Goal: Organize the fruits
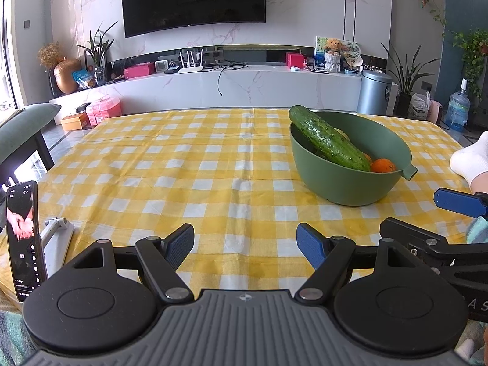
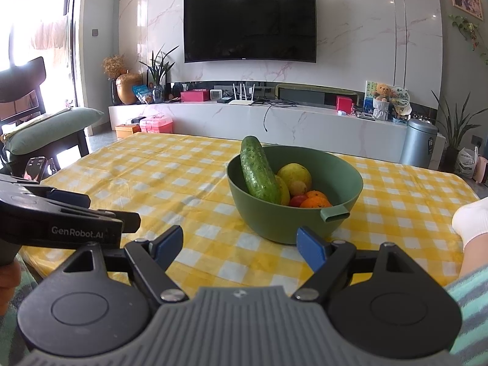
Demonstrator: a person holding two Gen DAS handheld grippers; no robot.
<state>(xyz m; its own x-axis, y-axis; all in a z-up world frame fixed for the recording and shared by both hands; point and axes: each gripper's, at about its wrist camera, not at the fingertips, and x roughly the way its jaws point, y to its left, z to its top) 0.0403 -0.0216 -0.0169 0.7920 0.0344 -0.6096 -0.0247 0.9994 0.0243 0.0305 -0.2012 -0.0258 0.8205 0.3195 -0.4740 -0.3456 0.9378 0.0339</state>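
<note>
Far left, a phone [image 1: 26, 238] leans on a white stand [image 1: 58, 239] at the bench [image 1: 183, 164] edge, screen lit. Bench has a yellow-white check cloth. Left gripper [image 1: 245, 244]: fingers spread, released, nothing btwn them, low over the near bench edge. Right gripper [image 2: 240, 244], just beside it: fingers likewise apart, empty, pointing at the green bowl [image 2: 341, 170]. Bowl sits right of centre on the bench, spout toward the cameras. Inside: cucumber [image 2: 259, 170] leaning on the left rim w/ its tip sticking out, yellow fruit [image 2: 294, 175], oranges [image 2: 317, 202], a small red fruit [image 2: 297, 200]. Far right, a white-socked foot [image 2: 471, 218] rests on the bench.
</note>
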